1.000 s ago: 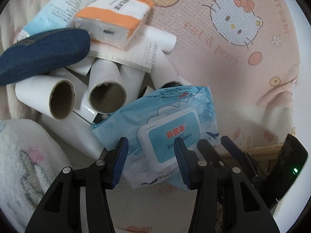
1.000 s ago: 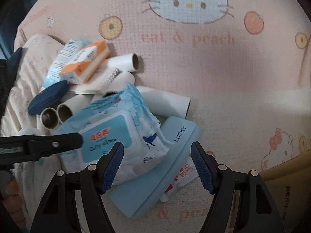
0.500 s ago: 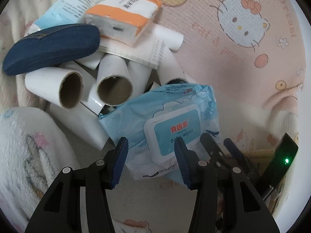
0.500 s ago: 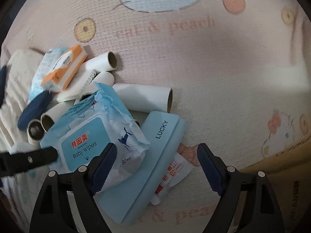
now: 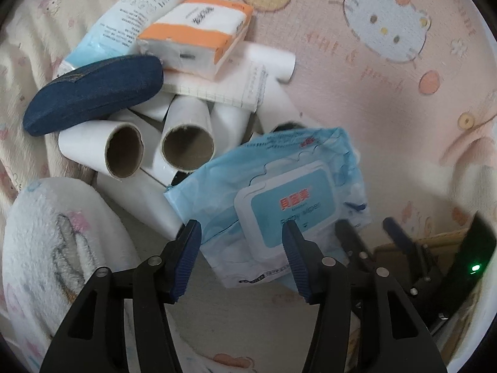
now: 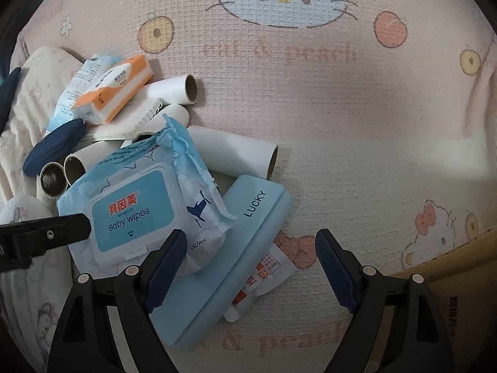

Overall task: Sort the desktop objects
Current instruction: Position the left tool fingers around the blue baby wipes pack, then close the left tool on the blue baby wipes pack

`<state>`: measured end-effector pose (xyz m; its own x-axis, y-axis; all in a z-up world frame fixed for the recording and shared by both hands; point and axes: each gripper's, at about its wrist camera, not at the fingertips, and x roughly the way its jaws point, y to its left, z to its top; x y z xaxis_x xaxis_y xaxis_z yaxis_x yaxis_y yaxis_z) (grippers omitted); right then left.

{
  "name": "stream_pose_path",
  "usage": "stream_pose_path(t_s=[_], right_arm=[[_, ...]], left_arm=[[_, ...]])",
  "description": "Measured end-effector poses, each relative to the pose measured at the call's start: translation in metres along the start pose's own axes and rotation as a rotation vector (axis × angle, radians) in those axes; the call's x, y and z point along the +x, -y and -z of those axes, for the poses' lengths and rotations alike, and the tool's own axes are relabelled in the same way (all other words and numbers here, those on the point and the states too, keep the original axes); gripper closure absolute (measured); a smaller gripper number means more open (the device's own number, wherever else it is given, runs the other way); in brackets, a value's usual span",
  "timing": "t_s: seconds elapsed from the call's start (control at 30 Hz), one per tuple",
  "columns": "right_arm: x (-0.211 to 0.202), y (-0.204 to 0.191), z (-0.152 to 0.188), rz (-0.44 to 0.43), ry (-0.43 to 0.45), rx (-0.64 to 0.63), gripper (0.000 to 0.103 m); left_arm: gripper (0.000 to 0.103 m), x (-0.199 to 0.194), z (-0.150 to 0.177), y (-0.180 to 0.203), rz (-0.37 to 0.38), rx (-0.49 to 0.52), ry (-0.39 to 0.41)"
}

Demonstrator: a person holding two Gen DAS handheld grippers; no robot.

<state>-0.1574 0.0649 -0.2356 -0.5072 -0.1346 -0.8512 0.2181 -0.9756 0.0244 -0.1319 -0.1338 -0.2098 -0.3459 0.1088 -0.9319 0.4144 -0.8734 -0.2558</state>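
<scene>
A pack of baby wipes point(image 6: 146, 208) is taken as the landmark; it lies on top of a pale blue case point(image 6: 230, 258) (the lid reads LUCKY) on a pink cartoon mat point(image 6: 341, 118). Under the far side of the pack, white cardboard tubes point(image 5: 186, 136) are heaped, and beyond them a notepad point(image 5: 217, 87), a dark blue pouch point(image 5: 93, 93) and an orange-and-white tissue pack point(image 5: 195, 34) are stacked. The left gripper point(image 5: 240, 245) is held over the pack's near edge; its jaws are opening, with the pack's corner seen between them but not pressed. The right gripper point(image 6: 251, 261) is spread wide just beside the pack, above the case, and nothing is gripped.
</scene>
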Motion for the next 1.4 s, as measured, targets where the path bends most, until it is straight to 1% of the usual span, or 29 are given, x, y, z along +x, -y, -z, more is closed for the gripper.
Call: stream_pose_path(t_s=[0.03, 0.1, 0.17, 0.2, 0.23, 0.3, 0.37, 0.4, 0.5, 0.67, 0.7, 0.77, 0.8, 0.83, 0.87, 0.9, 0.93, 0.97, 1.07, 1.13, 1.23, 1.4], right_arm=[[-0.001, 0.000, 0.000, -0.001, 0.001, 0.007, 0.020], [-0.004, 0.001, 0.001, -0.012, 0.013, 0.011, 0.020], [-0.011, 0.001, 0.001, -0.028, 0.040, 0.013, 0.020], [-0.013, 0.001, 0.000, -0.044, 0.050, 0.014, 0.020], [-0.016, 0.001, -0.001, -0.070, 0.061, 0.017, 0.020], [-0.019, 0.001, -0.005, -0.107, 0.081, 0.024, 0.019], [-0.019, 0.000, -0.010, -0.135, 0.093, 0.025, 0.019], [-0.017, -0.001, -0.011, -0.144, 0.095, 0.024, 0.019], [-0.014, -0.004, -0.014, -0.169, 0.097, 0.010, 0.019], [-0.006, -0.007, -0.014, -0.205, 0.084, -0.006, 0.019], [-0.005, -0.007, -0.014, -0.211, 0.084, -0.009, 0.019], [-0.003, -0.008, -0.014, -0.229, 0.083, -0.014, 0.019], [-0.003, -0.010, -0.014, -0.231, 0.088, -0.018, 0.019], [-0.003, -0.010, -0.014, -0.245, 0.089, -0.024, 0.019], [-0.001, -0.011, -0.014, -0.256, 0.079, -0.025, 0.019], [0.001, -0.010, -0.014, -0.250, 0.072, -0.023, 0.019], [0.003, -0.010, -0.013, -0.250, 0.068, -0.022, 0.019], [0.003, -0.008, -0.013, -0.269, 0.063, -0.016, 0.019], [0.000, 0.000, -0.010, -0.317, 0.078, 0.043, 0.019], [-0.006, 0.004, -0.008, -0.307, 0.102, 0.074, 0.019], [-0.015, 0.005, -0.001, -0.287, 0.125, 0.083, 0.019], [-0.030, 0.010, 0.016, -0.258, 0.139, 0.109, 0.019]], left_arm=[[0.036, -0.003, 0.000, -0.001, 0.000, -0.007, 0.017], [0.031, -0.006, -0.002, -0.002, -0.011, -0.005, 0.036], [0.030, -0.001, -0.004, -0.006, 0.013, -0.009, 0.016], [0.030, 0.005, -0.004, -0.010, 0.034, -0.024, -0.010], [0.030, 0.010, -0.005, -0.011, 0.038, -0.037, -0.024], [0.030, 0.018, -0.005, -0.018, 0.072, -0.067, -0.043], [0.030, 0.025, -0.007, -0.022, 0.120, -0.090, -0.051], [0.030, 0.030, -0.007, -0.026, 0.161, -0.118, -0.059], [0.030, 0.036, -0.005, -0.032, 0.196, -0.156, -0.045], [0.030, 0.038, -0.005, -0.021, 0.203, -0.085, -0.026], [0.031, 0.038, -0.005, -0.019, 0.203, -0.069, -0.021], [0.040, 0.036, -0.004, -0.015, 0.197, -0.042, 0.001], [0.047, 0.035, -0.004, -0.015, 0.196, -0.033, 0.006], [0.051, 0.036, -0.005, -0.013, 0.199, -0.017, 0.007], [0.052, 0.036, -0.005, -0.011, 0.198, -0.005, 0.010], [0.053, 0.036, -0.004, -0.010, 0.197, 0.005, 0.016], [0.053, 0.037, -0.004, -0.010, 0.198, 0.014, 0.021], [0.053, 0.037, -0.005, -0.008, 0.198, 0.018, 0.022], [0.053, 0.037, -0.004, -0.007, 0.222, 0.042, 0.039], [0.053, 0.034, -0.002, -0.005, 0.252, 0.067, 0.048], [0.053, 0.028, 0.001, 0.000, 0.279, 0.101, 0.064], [0.053, 0.028, 0.006, 0.008, 0.311, 0.150, 0.050]])
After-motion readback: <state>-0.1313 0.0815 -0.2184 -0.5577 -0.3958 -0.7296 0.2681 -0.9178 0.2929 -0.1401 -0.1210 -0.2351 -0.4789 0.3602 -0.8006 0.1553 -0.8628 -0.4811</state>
